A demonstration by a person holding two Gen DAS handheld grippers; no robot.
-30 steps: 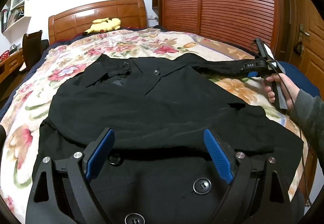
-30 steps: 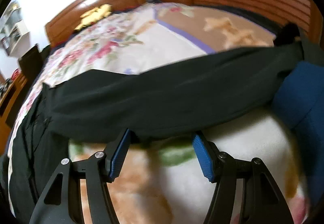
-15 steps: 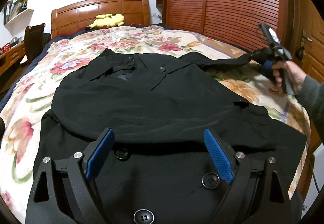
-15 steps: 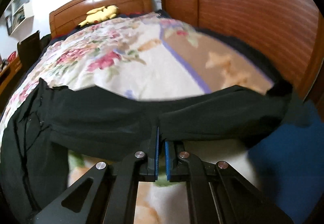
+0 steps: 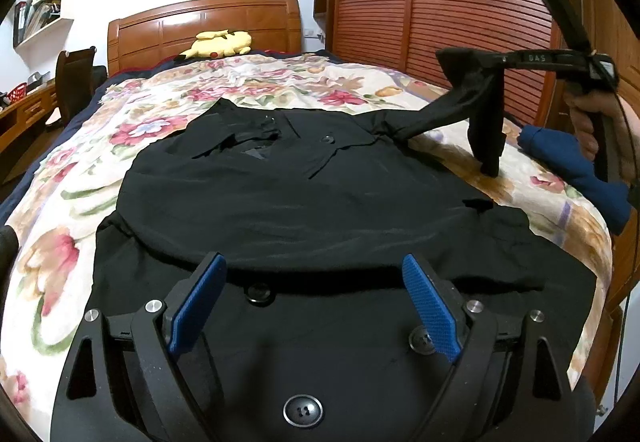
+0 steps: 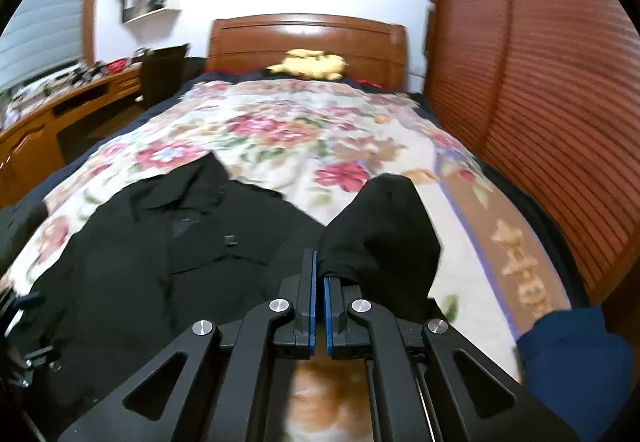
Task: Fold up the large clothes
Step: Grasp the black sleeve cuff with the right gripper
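- Two handheld grippers work over a black buttoned coat point(image 5: 304, 194) spread flat on the floral quilted bedspread point(image 5: 80, 210).
- The left gripper point(image 5: 312, 306) hovers over the coat's near hem, its blue-padded jaws wide apart and holding nothing.
- The right gripper point(image 6: 319, 282) has its jaws together, clamped on the coat's black sleeve point(image 5: 452, 110), which is lifted off the bed at the right.
- A folded navy blue garment point(image 5: 576, 166) lies near the bed's right edge.
- A yellow plush toy point(image 5: 218, 44) rests by the far wooden headboard point(image 5: 208, 22).
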